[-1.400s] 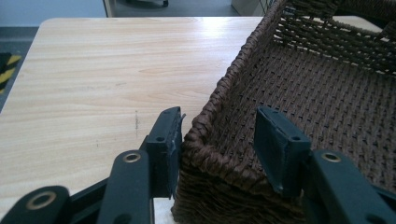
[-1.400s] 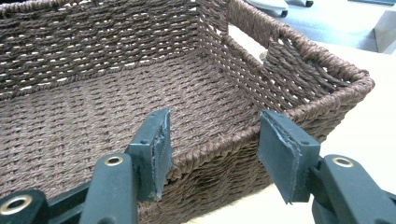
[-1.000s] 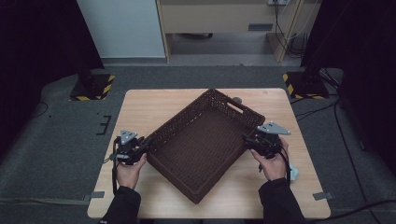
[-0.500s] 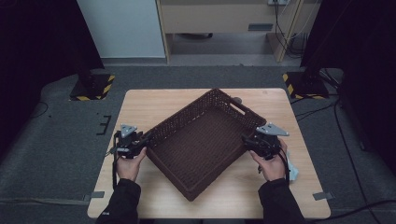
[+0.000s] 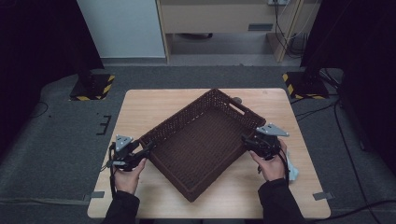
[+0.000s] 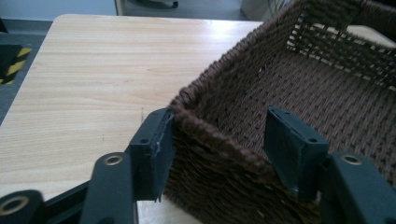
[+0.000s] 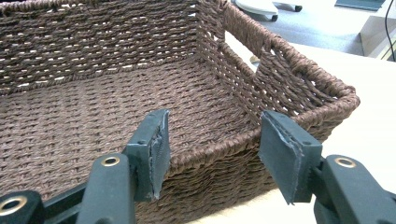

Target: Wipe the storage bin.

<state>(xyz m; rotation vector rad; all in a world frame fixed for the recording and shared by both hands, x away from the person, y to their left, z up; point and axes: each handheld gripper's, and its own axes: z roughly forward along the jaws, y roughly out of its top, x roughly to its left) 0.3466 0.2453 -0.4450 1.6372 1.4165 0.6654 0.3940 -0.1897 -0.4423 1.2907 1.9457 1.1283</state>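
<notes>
two grippers flank one woven basket (image 5: 205,140), which sits turned at an angle near the middle of the table (image 5: 154,105), its long axis running from the near edge toward the far right corner. the left gripper (image 5: 140,155) is at the basket's left corner; its jaws have just been opening and now stand wide, straddling the rim with one pad (image 6: 156,151) just outside the wall and the other inside, well clear of the weave. the right gripper (image 5: 250,141) is at the basket's right side, jaws also spread, the rim between them with no pad pressing on it. neither has a hold, so the basket rests free on the table; both hands are about equally near, on opposite sides of it.
</notes>
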